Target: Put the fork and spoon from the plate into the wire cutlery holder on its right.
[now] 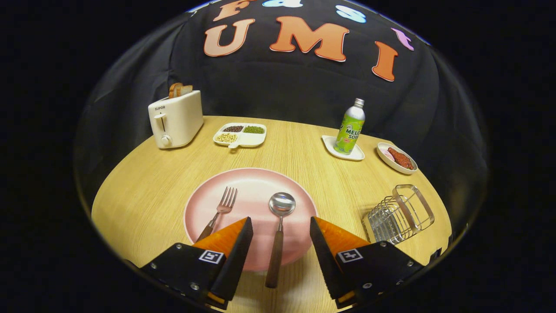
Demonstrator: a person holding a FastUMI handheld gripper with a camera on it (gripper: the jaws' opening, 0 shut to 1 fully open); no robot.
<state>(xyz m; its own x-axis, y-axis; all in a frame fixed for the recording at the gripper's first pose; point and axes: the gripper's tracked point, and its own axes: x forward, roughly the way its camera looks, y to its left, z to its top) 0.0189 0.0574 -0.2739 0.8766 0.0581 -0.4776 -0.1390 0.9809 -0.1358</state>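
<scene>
Gripper [281, 224] hovers low over the near edge of a pink plate [254, 182], tilted down toward the bench [143, 195], its fingers spread wide and holding nothing. Between them lies the spoon [279, 234], bowl at 12 o'clock, wooden handle running toward 6 o'clock past the plate's rim. On the plate, the fork [219, 213] lies at the spoon's 9 o'clock, its handle slipping behind the left finger. At the plate's 3 o'clock, on the bench, stands the wire cutlery holder [399, 215]. Beyond the plate sit a toaster [176, 119] at 11 o'clock, a divided dish [240, 134] at 12 and a soda bottle [350, 128] at 1.
</scene>
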